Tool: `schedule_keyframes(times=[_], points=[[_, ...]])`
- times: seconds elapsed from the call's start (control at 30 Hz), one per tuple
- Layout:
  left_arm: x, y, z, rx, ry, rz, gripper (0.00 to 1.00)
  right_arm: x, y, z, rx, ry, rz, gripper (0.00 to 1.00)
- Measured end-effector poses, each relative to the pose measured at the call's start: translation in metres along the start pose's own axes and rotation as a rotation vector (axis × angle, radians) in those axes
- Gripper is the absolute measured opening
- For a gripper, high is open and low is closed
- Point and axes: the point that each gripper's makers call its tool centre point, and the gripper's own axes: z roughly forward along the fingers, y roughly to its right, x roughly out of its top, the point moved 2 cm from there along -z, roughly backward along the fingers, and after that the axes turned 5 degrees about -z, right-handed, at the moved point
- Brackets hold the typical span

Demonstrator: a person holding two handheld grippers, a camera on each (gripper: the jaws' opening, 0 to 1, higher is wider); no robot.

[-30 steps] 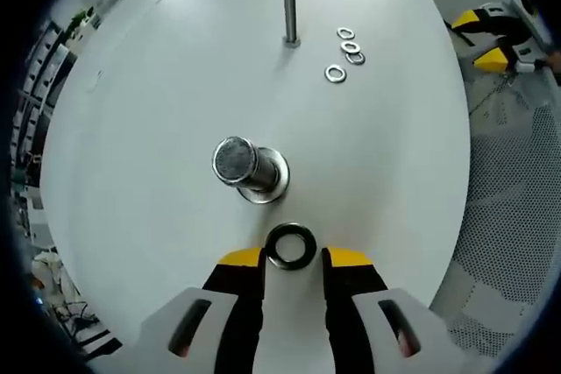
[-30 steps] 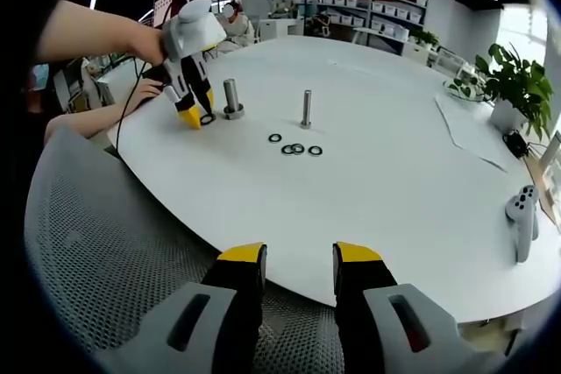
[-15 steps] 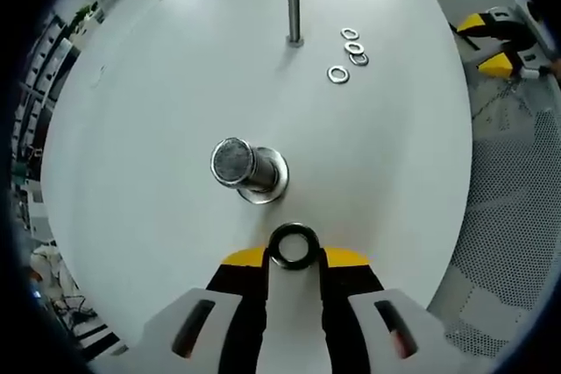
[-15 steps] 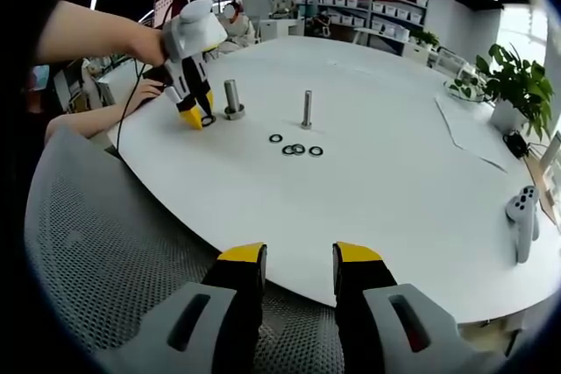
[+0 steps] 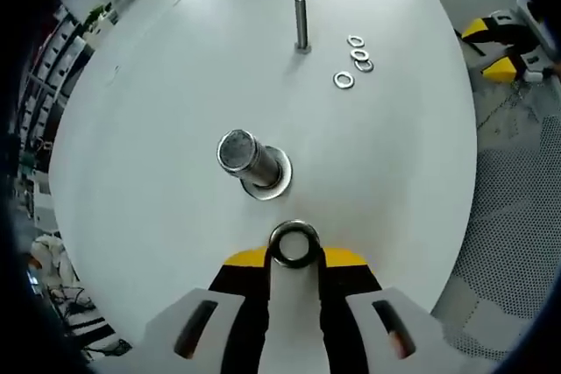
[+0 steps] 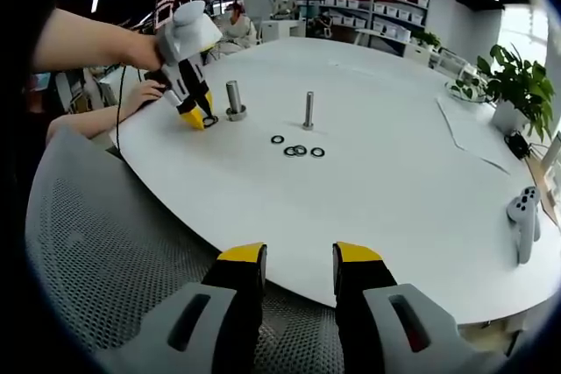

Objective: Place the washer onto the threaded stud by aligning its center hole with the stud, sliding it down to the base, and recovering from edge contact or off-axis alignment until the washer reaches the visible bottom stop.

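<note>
Steel glints between my left gripper's (image 5: 294,258) yellow-tipped fingers: in the left gripper view they have drawn in from either side of the washer (image 5: 294,244) and now pinch it by its rim, where a second ago they stood apart with the ring lying loose between them on the white tabletop (image 5: 149,111). Just beyond it stands the thick threaded stud (image 5: 248,158) on its round base, close but not touching. Farther off are a thin stud (image 5: 301,24) and a small cluster of spare washers (image 5: 354,60) to its right. I judge the pick made; next comes lifting the ring and centring its hole over the stud's top.

Over in the right gripper view, my right gripper (image 6: 299,262) hangs off the near edge of the tabletop above a mesh chair (image 6: 105,243), fingers parted and holding nothing, much as before. Far left, the left gripper (image 6: 200,117) sits low beside the thick stud (image 6: 233,99), seemingly raised a touch.
</note>
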Motion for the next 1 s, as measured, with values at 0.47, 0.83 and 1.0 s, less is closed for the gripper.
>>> schedule_keyframes(times=[0.47,0.83,1.0], points=[[0.004,0.009,-0.011,-0.058,0.060,-0.070,0.00,0.000,-0.001,0.000,0.008,-0.002,-0.003,0.32],[0.017,0.063,-0.011,-0.198,0.067,-0.030,0.07,-0.001,-0.001,0.000,0.007,-0.001,-0.002,0.32],[0.018,0.080,-0.005,-0.226,0.059,0.014,0.26,-0.001,-0.001,0.000,0.005,-0.001,0.000,0.32]])
